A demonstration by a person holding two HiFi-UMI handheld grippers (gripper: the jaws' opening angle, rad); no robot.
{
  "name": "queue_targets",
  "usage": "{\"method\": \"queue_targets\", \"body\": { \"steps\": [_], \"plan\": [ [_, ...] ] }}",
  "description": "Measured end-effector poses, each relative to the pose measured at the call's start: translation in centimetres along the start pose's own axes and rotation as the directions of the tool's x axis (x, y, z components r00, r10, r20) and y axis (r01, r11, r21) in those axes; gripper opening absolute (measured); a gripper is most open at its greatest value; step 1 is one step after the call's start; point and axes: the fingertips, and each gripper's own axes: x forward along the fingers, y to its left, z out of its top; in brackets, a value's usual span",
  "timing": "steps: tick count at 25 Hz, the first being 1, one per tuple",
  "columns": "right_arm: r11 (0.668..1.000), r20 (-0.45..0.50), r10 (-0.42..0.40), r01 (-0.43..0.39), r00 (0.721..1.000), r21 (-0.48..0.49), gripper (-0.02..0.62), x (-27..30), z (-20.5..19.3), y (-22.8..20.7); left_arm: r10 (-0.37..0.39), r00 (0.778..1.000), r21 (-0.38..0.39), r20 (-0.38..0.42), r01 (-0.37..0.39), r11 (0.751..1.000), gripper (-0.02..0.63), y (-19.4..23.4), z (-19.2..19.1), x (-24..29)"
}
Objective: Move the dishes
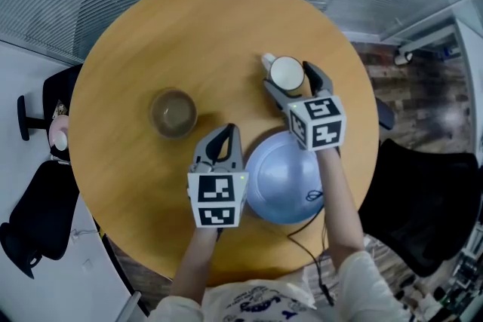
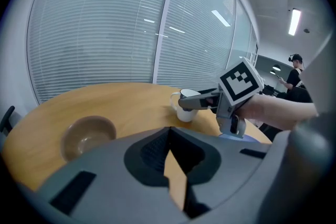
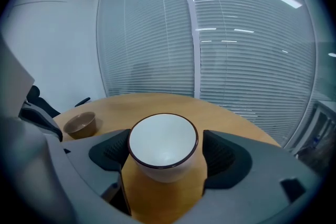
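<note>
From the head view we see a round wooden counter carrying three dishes. A brown bowl stands left of the counter's middle. A white cup stands toward the right edge, its handle turned to the far edge. A blue-grey dish lies by the near edge. The left gripper hangs just beside the dish's left rim, between it and the bowl, with its fingers together. The right gripper reaches over the dish's far rim, one finger on each side of the cup.

In the left gripper view we find the fingers meeting at their tips with nothing between them. Only a thin wedge of counter shows below. The bowl sits off to the left, and the cup further on, with a right finger lying along its side. A person stands far off at the right.

In the right gripper view the fingers stand apart with the cup upright on the counter between them. The left one is close against the cup wall, and a narrow gap shows at the right. The cup is empty.
</note>
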Motion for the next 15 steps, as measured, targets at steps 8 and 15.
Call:
{"method": "queue_targets", "body": {
  "steps": [8,15],
  "plan": [
    [0.998,-0.001,0.043,-0.043,0.999,0.04,0.402,0.6,-0.8,0.3,0.004,1.0,-0.01,-0.01,-0.004,1.0,0.003,0.5,-0.7,0.1],
    [0.999,0.007,0.036,-0.036,0.999,0.038,0.394,0.6,-0.8,0.3,0.01,1.0,-0.036,-0.018,-0.011,0.999,0.003,0.9,-1.3,0.0]
  ]
}}
